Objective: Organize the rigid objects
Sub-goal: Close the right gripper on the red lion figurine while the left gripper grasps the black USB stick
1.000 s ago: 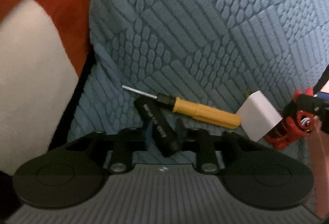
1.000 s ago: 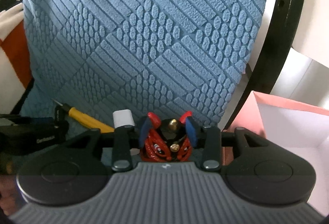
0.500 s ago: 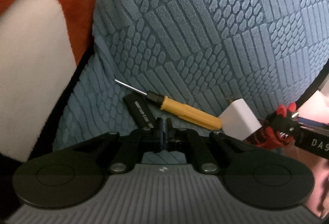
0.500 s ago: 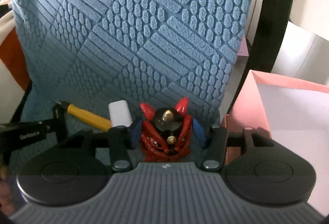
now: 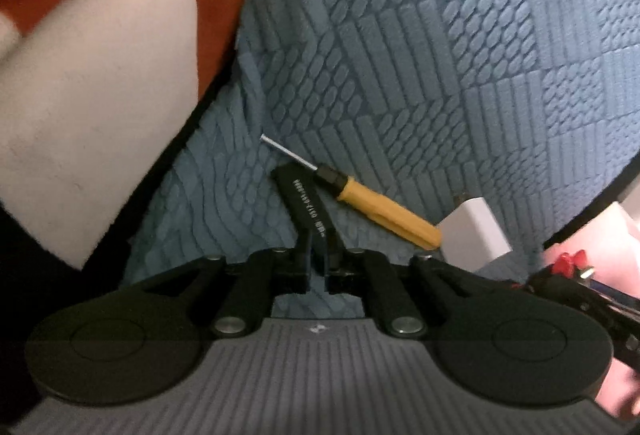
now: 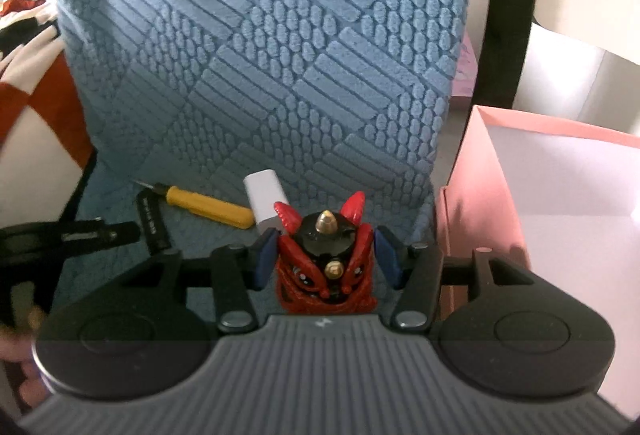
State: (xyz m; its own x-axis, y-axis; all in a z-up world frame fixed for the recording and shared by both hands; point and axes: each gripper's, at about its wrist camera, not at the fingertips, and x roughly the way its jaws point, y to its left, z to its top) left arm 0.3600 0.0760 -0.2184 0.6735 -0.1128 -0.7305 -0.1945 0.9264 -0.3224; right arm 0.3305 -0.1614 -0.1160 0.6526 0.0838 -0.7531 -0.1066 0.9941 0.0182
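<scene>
A flat black stick with white print [image 5: 305,204] lies on the blue textured cushion [image 5: 440,83]. My left gripper [image 5: 319,253] is shut on its near end. A yellow-handled screwdriver [image 5: 384,215] and a white charger block [image 5: 476,231] lie just behind it. My right gripper [image 6: 326,255] is shut on a red and black figurine [image 6: 326,267], its blue pads against the figurine's sides. The screwdriver [image 6: 210,205], charger [image 6: 266,201] and black stick [image 6: 152,221] lie to its left.
A pink box with a white inside [image 6: 560,203] stands open at the right of the cushion. A black curved chair frame [image 6: 504,11] runs behind it. A red and white blanket [image 5: 100,75] lies left of the cushion.
My left gripper closed on the black stick and drew back a little. My right gripper holds the figurine and has shifted toward the pink box.
</scene>
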